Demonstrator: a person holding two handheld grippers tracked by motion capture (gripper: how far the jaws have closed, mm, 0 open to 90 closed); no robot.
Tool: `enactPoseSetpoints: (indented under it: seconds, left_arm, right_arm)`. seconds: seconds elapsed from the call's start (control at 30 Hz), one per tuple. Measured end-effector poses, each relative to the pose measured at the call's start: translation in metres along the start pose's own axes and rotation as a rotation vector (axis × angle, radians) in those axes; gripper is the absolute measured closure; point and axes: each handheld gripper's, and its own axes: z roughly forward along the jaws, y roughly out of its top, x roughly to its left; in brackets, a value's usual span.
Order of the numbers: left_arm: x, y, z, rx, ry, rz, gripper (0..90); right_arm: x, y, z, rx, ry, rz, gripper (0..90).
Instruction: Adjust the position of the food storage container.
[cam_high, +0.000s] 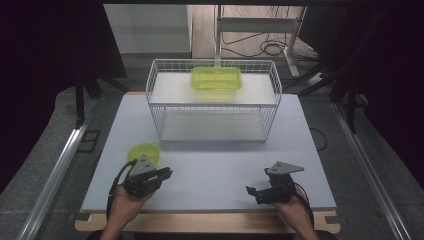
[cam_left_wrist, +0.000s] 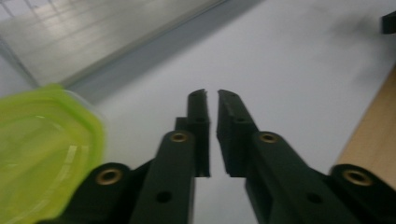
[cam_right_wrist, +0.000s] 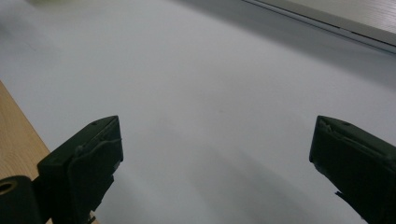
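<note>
**Green lid lies by the left gripper, nothing held**

Green lid (cam_high: 144, 151) rests flat on the white table (cam_high: 215, 165) in the high view, at about 11 o'clock from the left gripper (cam_high: 165, 173) and just beside it. That gripper sits near the table's front edge in the person's left hand (cam_high: 125, 197), pointing toward 3 o'clock. The right gripper (cam_high: 252, 191) lies well apart to the right, pointing toward 9 o'clock. At 12 o'clock from both stands a white wire basket (cam_high: 213, 102) with a green container (cam_high: 216, 78) on its upper shelf.

In the left gripper view, the left gripper (cam_left_wrist: 211, 95) has its jaws almost together, a thin slit between them and nothing in it. The green lid (cam_left_wrist: 44, 149) is blurred, at 9 o'clock from the jaws.

In the right gripper view, the right gripper (cam_right_wrist: 217, 144) has its jaws spread wide over bare table (cam_right_wrist: 201, 84), holding nothing.
</note>
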Motion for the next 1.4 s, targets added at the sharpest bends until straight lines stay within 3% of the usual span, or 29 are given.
enactPoseSetpoints:
  seconds: [0.2, 0.4, 0.5, 0.8, 1.0, 1.17, 1.4]
  left_arm:
    - [0.025, 0.006, -0.005, -0.004, 0.018, -0.041, 90.0]
    - [0.047, 0.009, -0.013, -0.024, 0.077, -0.070, 90.0]
    - [0.056, 0.006, -0.017, -0.033, 0.133, -0.081, 90.0]
    - [0.090, -0.012, -0.024, -0.021, 0.198, -0.162, 90.0]
    - [0.107, -0.012, -0.021, -0.015, 0.231, -0.186, 90.0]
    - [0.119, -0.016, -0.011, 0.016, 0.296, -0.185, 90.0]
    - [0.130, -0.029, -0.004, 0.049, 0.324, -0.222, 90.0]
  right_arm:
    - [0.001, 0.000, 0.002, 0.005, 0.005, -0.001, 3.3]
    - [0.001, -0.001, 0.003, 0.008, 0.006, -0.002, 3.4]
    - [0.002, -0.001, 0.003, 0.010, 0.005, -0.004, 3.5]
    - [0.003, -0.002, 0.006, 0.026, 0.008, -0.013, 3.7]
    - [0.005, -0.002, 0.007, 0.029, 0.003, -0.019, 3.7]
    - [0.005, -0.002, 0.008, 0.034, 0.005, -0.018, 3.8]
    - [0.005, -0.002, 0.008, 0.037, 0.007, -0.025, 3.9]
